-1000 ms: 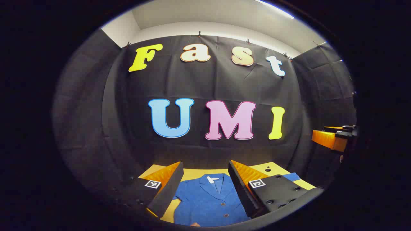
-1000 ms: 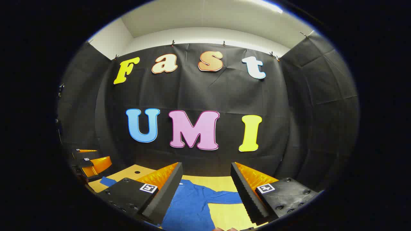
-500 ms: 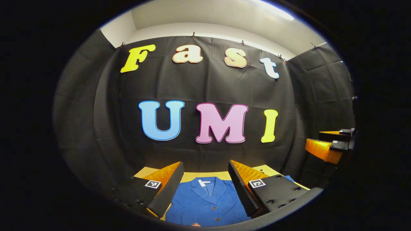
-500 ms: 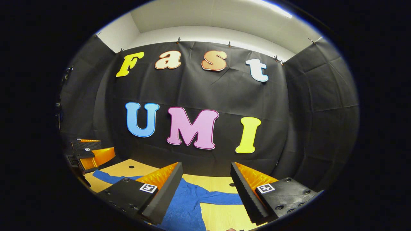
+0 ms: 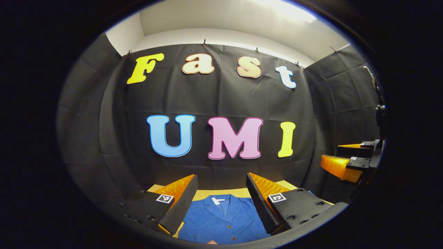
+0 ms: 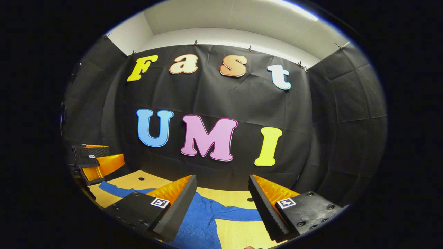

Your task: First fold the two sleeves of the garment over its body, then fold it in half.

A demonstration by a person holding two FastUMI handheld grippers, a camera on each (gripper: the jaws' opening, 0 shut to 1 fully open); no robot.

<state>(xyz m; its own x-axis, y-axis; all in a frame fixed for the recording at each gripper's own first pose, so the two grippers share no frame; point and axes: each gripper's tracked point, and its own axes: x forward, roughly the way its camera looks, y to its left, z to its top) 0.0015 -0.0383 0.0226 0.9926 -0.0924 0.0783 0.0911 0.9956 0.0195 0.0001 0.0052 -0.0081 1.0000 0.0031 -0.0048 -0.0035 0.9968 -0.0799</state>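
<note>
With both the left gripper [image 5: 221,204] and right gripper [image 6: 221,207] wide open and empty above the blue shirt [image 5: 223,221] lying flat on the table [image 6: 238,197], lower your right gripper onto the sleeve [image 6: 238,214] just ahead, probably near its cuff.

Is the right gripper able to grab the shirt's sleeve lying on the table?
Probably yes. The right gripper is open above the table, and the blue shirt's sleeve lies flat between its fingers with nothing covering it.

Left gripper [image 5: 221,193]: two wedge-shaped fingers with ribbed inner faces on black mounts with round screw heads. Each mount carries a small square black-and-white marker; right gripper [image 6: 221,195] has the same build.
</note>
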